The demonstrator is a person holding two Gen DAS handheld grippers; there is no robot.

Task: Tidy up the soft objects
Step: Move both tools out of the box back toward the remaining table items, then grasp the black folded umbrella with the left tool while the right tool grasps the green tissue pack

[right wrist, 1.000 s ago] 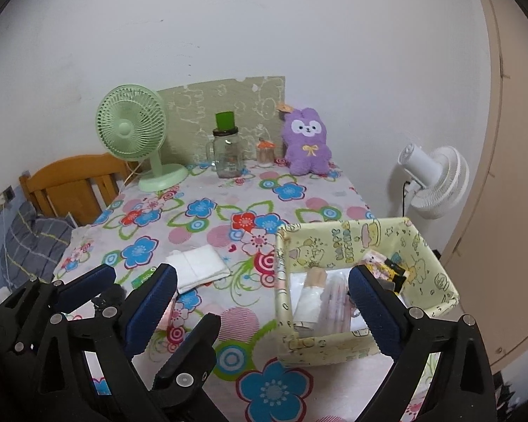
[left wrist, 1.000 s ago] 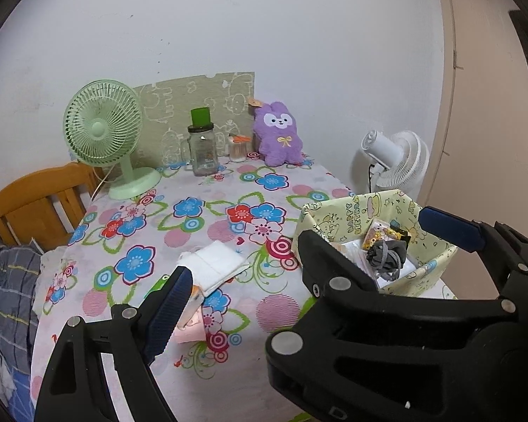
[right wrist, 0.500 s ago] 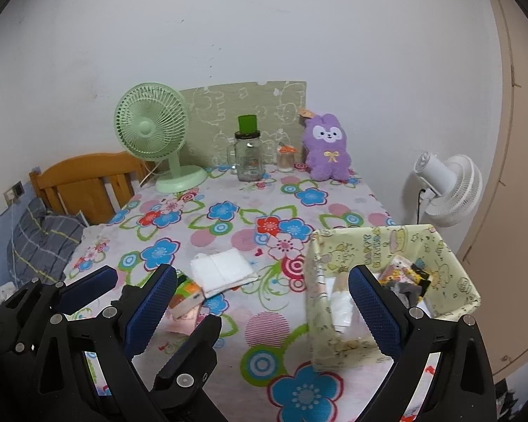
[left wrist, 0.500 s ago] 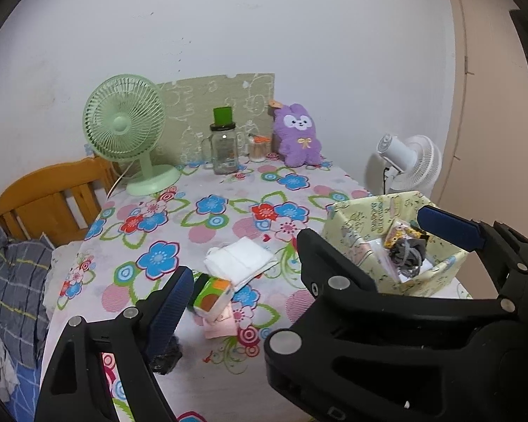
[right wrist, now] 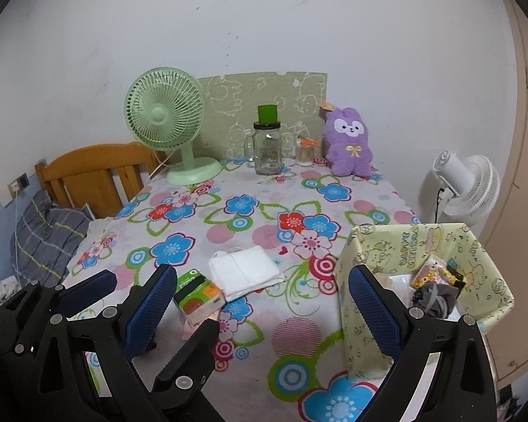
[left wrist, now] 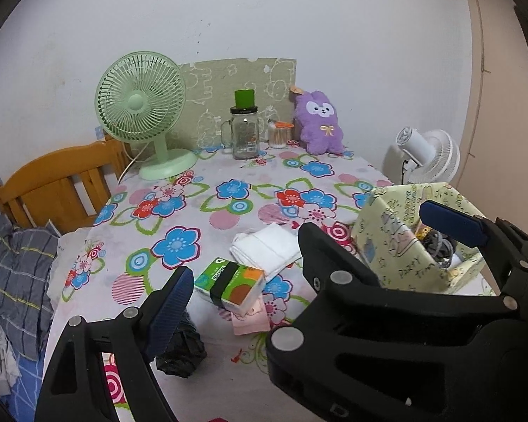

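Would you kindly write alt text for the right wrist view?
The open right gripper hangs over a floral table, with a tissue pack and white cloth between its fingers and a yellow box at right. A green fan, jar and purple plush line the wall.

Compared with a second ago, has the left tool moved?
Yes. The left tool has drawn back toward the near edge of the table: the tissue pack, earlier half hidden behind its finger, now lies clear beyond it.
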